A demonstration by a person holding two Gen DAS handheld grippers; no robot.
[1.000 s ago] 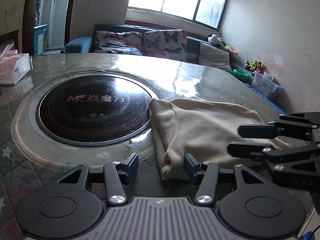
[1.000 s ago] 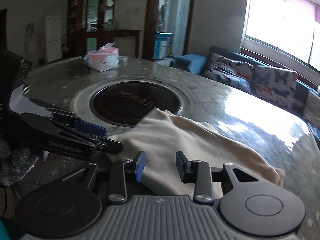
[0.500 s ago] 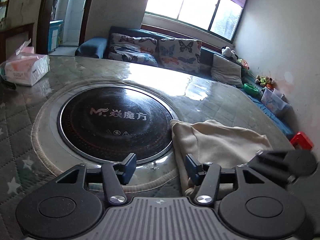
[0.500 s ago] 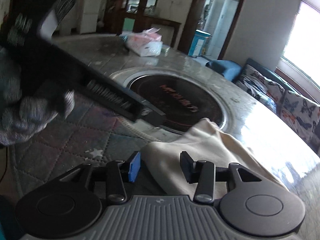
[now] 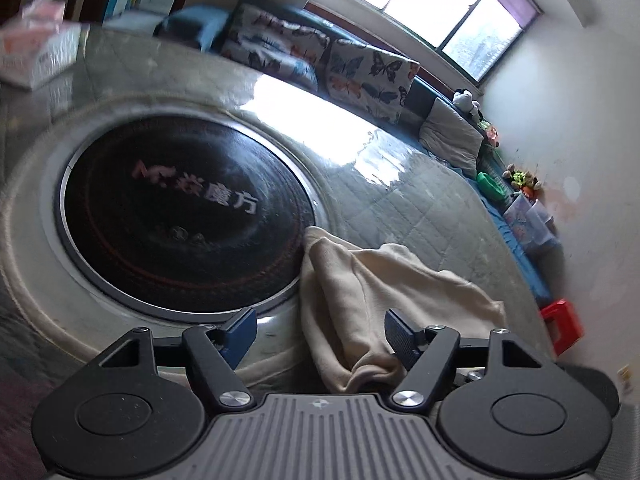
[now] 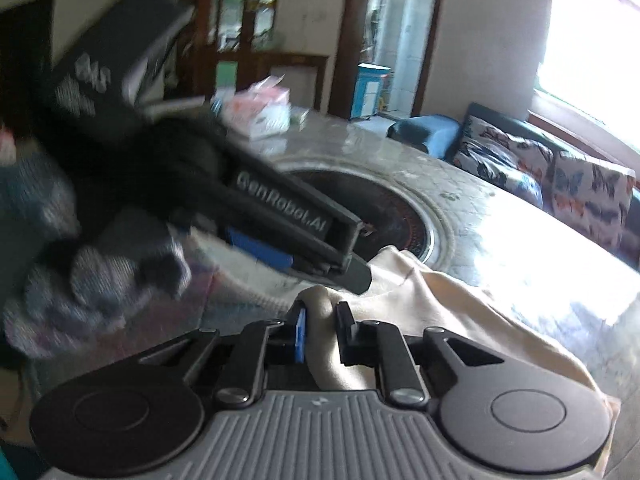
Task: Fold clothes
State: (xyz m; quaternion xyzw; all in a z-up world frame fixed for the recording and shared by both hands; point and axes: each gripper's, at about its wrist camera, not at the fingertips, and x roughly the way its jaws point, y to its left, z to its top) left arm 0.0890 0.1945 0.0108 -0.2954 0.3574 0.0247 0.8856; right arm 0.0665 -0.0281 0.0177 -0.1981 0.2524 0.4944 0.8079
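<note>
Cream garment lies bunched on the table, just beside the round black hob, one corner touching its rim. Judged soft, light, limp; best pinched at a hem or corner, not mid-panel. Right gripper is clamped on a raised fold. Left gripper is held with jaws apart beside the near edge. Tissue box is seen beyond the hob; contents blurred

Rumpled cream garment beside black hob
</note>
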